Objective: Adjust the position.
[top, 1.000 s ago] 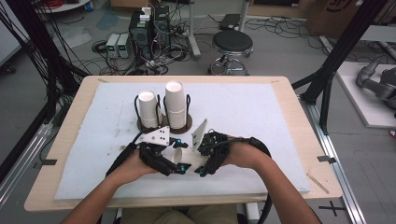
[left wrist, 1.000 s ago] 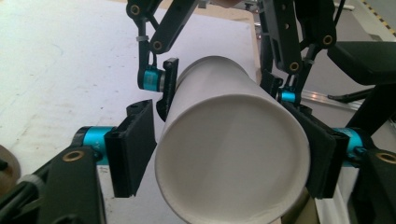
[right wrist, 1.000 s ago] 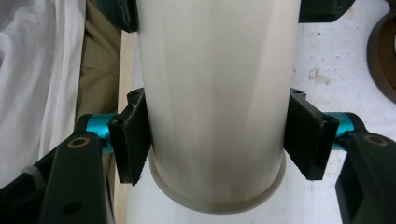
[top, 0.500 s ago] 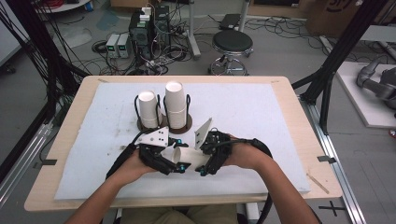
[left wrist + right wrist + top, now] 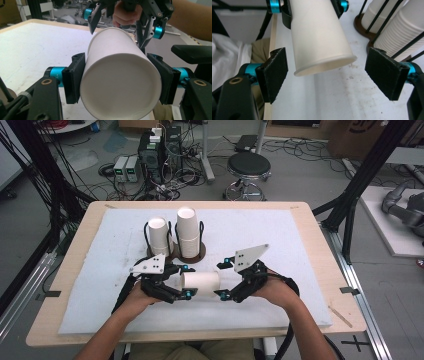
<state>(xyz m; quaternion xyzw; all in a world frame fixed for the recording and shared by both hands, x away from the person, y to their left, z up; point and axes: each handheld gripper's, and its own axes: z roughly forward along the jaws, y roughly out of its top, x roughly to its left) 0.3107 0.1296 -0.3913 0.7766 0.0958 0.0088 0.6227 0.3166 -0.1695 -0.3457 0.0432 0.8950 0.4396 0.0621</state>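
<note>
A white paper cup (image 5: 201, 282) lies on its side just above the mat, in front of two cup stacks. My left gripper (image 5: 188, 281) is shut on its closed end; in the left gripper view both pads (image 5: 75, 77) press the cup (image 5: 112, 50) at either side. My right gripper (image 5: 220, 280) faces the cup's open rim from the right. In the right gripper view its jaws (image 5: 330, 75) have just been opening, and the rim of the cup (image 5: 317, 32) lies between the pads, touching neither.
Two stacks of white cups (image 5: 159, 236) (image 5: 188, 232) stand in black wire holders on brown bases behind the grippers. A white foam mat (image 5: 280, 235) covers the wooden table (image 5: 320, 245). A stool (image 5: 248, 167) and electronics stand beyond the far edge.
The right gripper has opened and drawn back to the right, off the cup. The left gripper has closed on the cup, which now shows between the two grippers.
</note>
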